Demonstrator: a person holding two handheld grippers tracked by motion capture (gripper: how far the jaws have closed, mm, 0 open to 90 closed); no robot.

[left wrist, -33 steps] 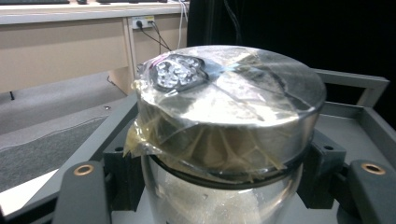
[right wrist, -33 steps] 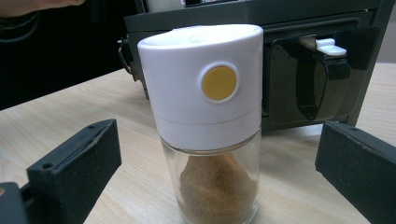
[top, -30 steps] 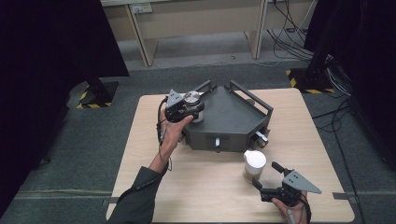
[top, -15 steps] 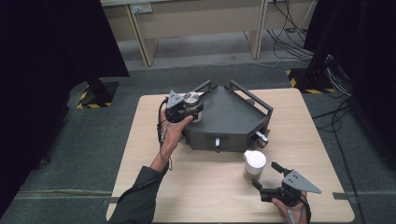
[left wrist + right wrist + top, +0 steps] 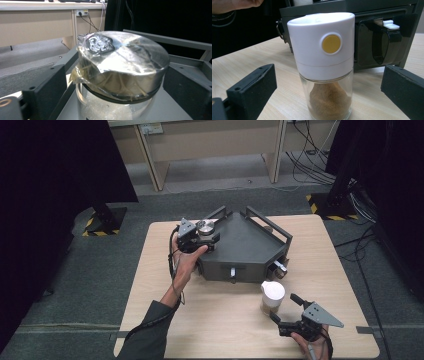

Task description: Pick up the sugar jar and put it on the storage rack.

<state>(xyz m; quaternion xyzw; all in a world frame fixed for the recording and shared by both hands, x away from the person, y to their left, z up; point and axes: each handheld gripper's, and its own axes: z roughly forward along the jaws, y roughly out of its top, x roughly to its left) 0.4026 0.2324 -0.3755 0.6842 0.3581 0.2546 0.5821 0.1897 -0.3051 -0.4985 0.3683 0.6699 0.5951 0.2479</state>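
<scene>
nothing that i can make out has moved since the earlier frames; both grippers and both jars keep their places. my left gripper (image 5: 204, 239) sits at the left corner of the dark tray (image 5: 250, 245), with its jaws set wide on either side of the jar (image 5: 203, 225); in the left gripper view that jar (image 5: 120, 75) stands between the jaws, glass-walled, its metal lid (image 5: 130, 57) wrapped in crinkled clear film; the jaws stand apart from the glass on both sides, gripping nothing. my left hand (image 5: 186, 260) holds the gripper from below, forearm running down to the table's near edge. my right gripper (image 5: 286, 317) hovers near the front right of the table (image 5: 160, 285), jaws spread wide and empty, pointing at the shaker (image 5: 272, 296); the shaker stands upright on the wood, just in front of the tray's near wall. in the right gripper view the shaker (image 5: 324, 65) lies between the two jaws but apart from each; it has a white cap with a yellow dot (image 5: 331, 44) and a clear base holding brown powder (image 5: 329, 101); behind it the tray's wall carries a dark latch (image 5: 384, 42) with a white tab.
</scene>
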